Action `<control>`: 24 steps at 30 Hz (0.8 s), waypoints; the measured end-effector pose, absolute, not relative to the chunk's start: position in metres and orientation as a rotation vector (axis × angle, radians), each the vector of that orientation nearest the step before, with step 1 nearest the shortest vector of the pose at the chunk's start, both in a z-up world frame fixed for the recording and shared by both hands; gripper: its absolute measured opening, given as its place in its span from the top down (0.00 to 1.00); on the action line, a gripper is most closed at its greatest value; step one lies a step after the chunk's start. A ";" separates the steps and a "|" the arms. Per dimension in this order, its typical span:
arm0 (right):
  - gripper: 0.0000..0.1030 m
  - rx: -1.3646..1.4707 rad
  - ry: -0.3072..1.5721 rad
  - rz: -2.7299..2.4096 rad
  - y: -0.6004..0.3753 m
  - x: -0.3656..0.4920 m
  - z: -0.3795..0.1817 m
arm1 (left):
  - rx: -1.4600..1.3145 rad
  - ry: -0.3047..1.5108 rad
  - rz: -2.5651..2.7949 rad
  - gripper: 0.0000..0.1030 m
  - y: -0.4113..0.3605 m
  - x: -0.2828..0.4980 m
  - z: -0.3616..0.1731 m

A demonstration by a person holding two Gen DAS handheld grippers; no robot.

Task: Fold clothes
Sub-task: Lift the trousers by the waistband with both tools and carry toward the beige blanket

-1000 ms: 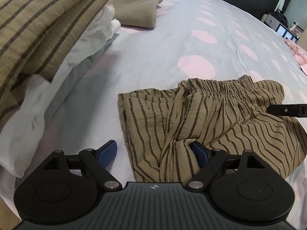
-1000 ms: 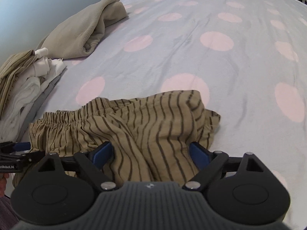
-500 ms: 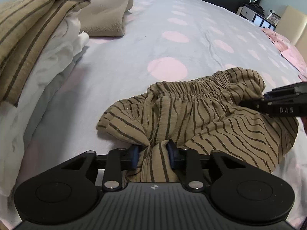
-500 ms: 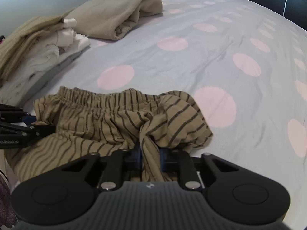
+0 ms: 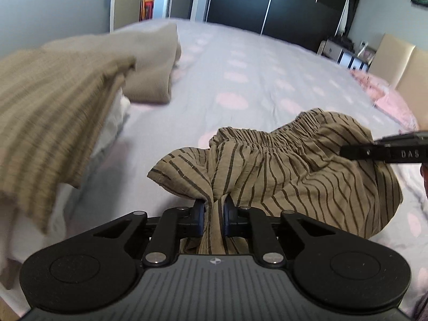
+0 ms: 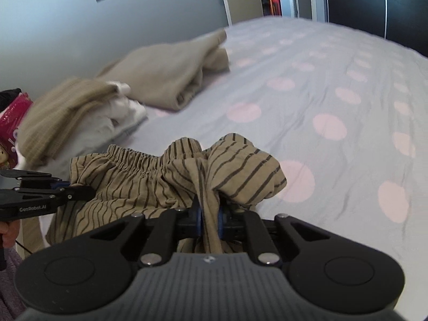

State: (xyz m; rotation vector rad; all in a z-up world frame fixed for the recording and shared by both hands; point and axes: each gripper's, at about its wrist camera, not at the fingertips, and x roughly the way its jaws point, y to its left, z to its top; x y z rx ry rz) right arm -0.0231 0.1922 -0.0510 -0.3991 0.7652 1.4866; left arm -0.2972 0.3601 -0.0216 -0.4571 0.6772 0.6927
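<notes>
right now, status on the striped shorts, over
Left gripper and right gripper closing on bunched cloth. Striped shorts pinched at both ends. Folded pile alongside, apart.

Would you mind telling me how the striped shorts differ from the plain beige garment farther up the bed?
The striped shorts carry dark lines; the beige garment is plain. The shorts are bunched and pinched by the left gripper and right gripper, both closing; the beige garment lies folded and untouched. Both are tan cloth on the dotted bedsheet.
</notes>
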 end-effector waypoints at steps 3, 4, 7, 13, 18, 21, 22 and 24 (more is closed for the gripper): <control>0.89 -0.353 0.734 1.488 0.170 -0.034 -0.029 | -0.428 0.641 0.679 0.90 0.351 -0.305 0.003; 0.89 -0.344 0.723 1.489 0.164 -0.038 -0.021 | -0.418 0.633 0.670 0.90 0.349 -0.308 0.013; 0.89 -0.329 0.698 1.495 0.152 -0.051 0.005 | -0.399 0.600 0.641 0.90 0.347 -0.318 0.043; 0.89 -0.279 0.704 1.519 0.149 -0.079 0.062 | -0.375 0.587 0.597 0.90 0.369 -0.350 0.100; 0.89 -0.244 0.713 1.567 0.176 -0.119 0.101 | -0.319 0.591 0.611 0.90 0.400 -0.391 0.157; 0.89 -0.198 0.733 1.608 0.201 -0.146 0.120 | -0.278 0.601 0.656 0.90 0.421 -0.415 0.187; 0.89 -0.184 0.741 1.618 0.211 -0.155 0.125 | -0.268 0.603 0.673 0.90 0.428 -0.423 0.194; 0.89 -0.170 0.752 1.634 0.233 -0.173 0.133 | -0.252 0.610 0.700 0.90 0.444 -0.437 0.206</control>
